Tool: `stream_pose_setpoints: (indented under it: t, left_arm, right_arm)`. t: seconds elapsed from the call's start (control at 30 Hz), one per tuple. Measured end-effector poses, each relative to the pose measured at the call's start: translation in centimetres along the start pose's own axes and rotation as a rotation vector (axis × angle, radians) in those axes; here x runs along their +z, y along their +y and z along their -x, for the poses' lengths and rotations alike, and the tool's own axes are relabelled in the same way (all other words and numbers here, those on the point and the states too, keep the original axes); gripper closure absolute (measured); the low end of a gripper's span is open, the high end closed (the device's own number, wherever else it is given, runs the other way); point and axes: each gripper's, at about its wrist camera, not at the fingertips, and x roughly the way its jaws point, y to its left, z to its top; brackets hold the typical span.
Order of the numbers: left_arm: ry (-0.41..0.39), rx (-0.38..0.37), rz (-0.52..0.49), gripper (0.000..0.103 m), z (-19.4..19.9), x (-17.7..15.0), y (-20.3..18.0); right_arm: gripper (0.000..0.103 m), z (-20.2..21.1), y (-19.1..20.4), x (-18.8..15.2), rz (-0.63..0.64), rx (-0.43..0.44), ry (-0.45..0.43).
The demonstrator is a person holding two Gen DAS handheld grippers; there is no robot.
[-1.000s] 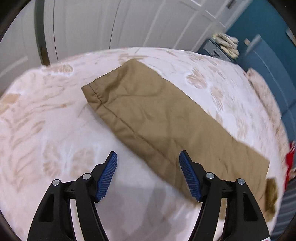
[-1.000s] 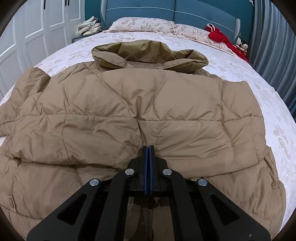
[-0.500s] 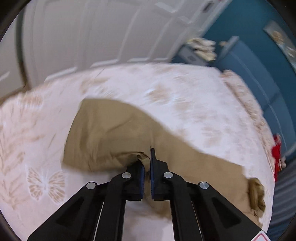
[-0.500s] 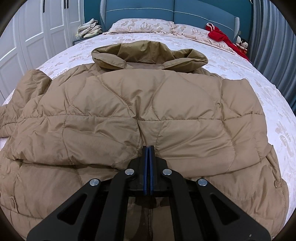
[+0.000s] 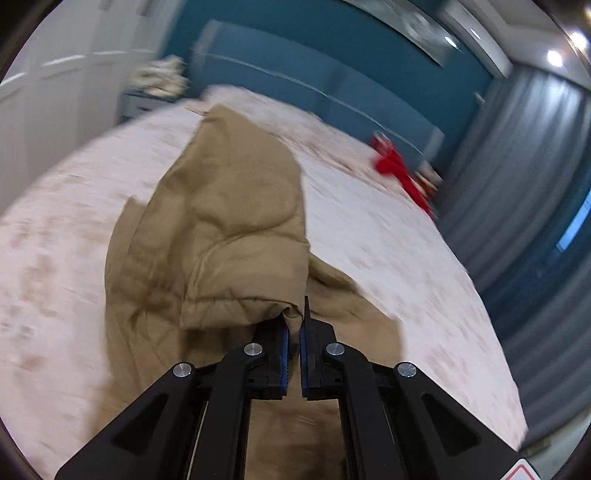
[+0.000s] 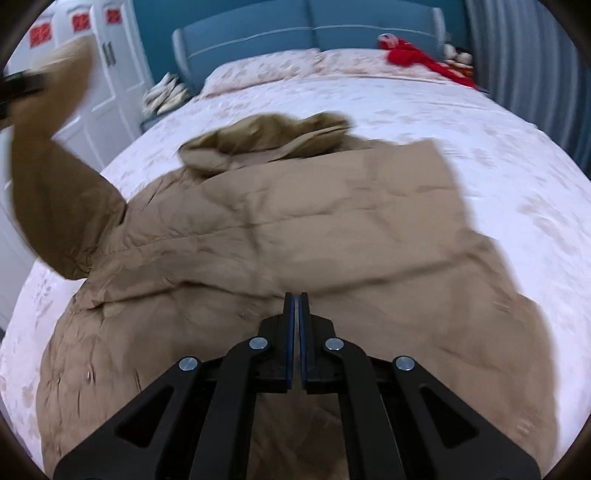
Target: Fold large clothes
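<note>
A tan quilted jacket [image 6: 314, 229] lies spread on the bed, collar [image 6: 266, 140] toward the headboard. My left gripper [image 5: 293, 325] is shut on the cuff of the jacket's left sleeve [image 5: 229, 229] and holds it raised above the bed; the lifted sleeve [image 6: 48, 177] also shows at the left of the right wrist view. My right gripper [image 6: 295, 306] is shut, its tips over the jacket's lower middle; whether cloth is pinched between them is not visible.
The bed [image 6: 498, 155] has a pale floral cover and a blue headboard [image 6: 306, 26]. A red garment [image 6: 413, 55] lies by the pillows. White wardrobe doors [image 6: 110, 74] stand left, grey curtains [image 5: 517, 184] right. A nightstand with folded cloth [image 6: 166, 96] is beside the bed.
My left gripper closed on the sleeve cuff and has lifted and swung it up toward the jacket body. My right gripper has risen and pulled back, staying shut.
</note>
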Motion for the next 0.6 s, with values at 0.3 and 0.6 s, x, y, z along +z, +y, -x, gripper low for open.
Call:
stream_pose_setpoints:
  t: [0.3, 0.6]
  left_arm:
    - [0.287, 0.058, -0.002, 0.083, -13.0, -9.1, -8.1]
    - [0.134, -0.048, 0.261, 0.029, -4.1, -9.1, 0.0]
  right_arm:
    - [0.1, 4.9, -9.2, -3.4, -0.126, -0.052, 0.046]
    - [0.058, 6.2, -9.3, -2.9, -0.155, 0.007, -0.009]
